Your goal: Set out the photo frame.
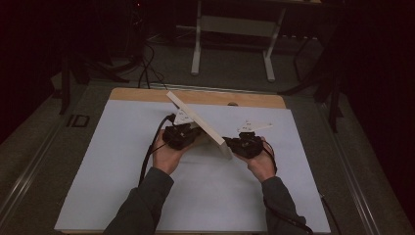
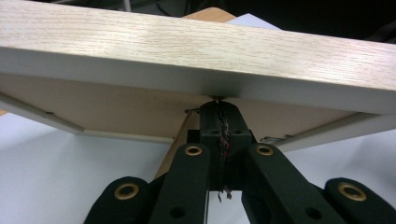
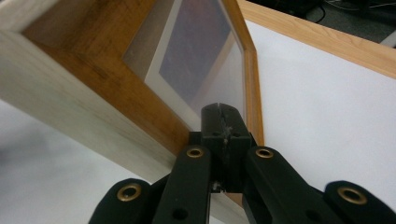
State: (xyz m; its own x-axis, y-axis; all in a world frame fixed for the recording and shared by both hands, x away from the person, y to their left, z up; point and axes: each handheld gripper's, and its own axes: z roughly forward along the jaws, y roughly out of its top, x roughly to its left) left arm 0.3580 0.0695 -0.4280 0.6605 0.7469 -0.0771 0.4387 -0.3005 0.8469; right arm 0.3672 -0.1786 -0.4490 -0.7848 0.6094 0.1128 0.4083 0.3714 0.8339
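Jaws of the left gripper [image 2: 219,105] are lying pressed together with no gap visible between them, their tips sitting against the underside of the picture frame [image 2: 196,51], just below its pale edge band. Whether anything thin is being pinched between them cannot be told. Jaws of the right gripper [image 3: 219,108] are likewise standing closed, tips meeting at the glazed front of the frame, beside the inner wooden border; a white mat and a dark picture are showing behind the glass.

In the high view, the picture frame [image 1: 195,117] is standing tilted above the white table surface [image 1: 122,171], running diagonally from upper left to lower right, with its lower end near the table. The left gripper [image 1: 191,131] is positioned on the frame's left side, and the right gripper [image 1: 234,142] is meeting it near the lower right end. The left hand [image 1: 169,155] and the right hand [image 1: 262,164] are wrapping the gripper bodies, with grey sleeves entering from the bottom. A wooden strip [image 1: 147,94] is bordering the far table edge.
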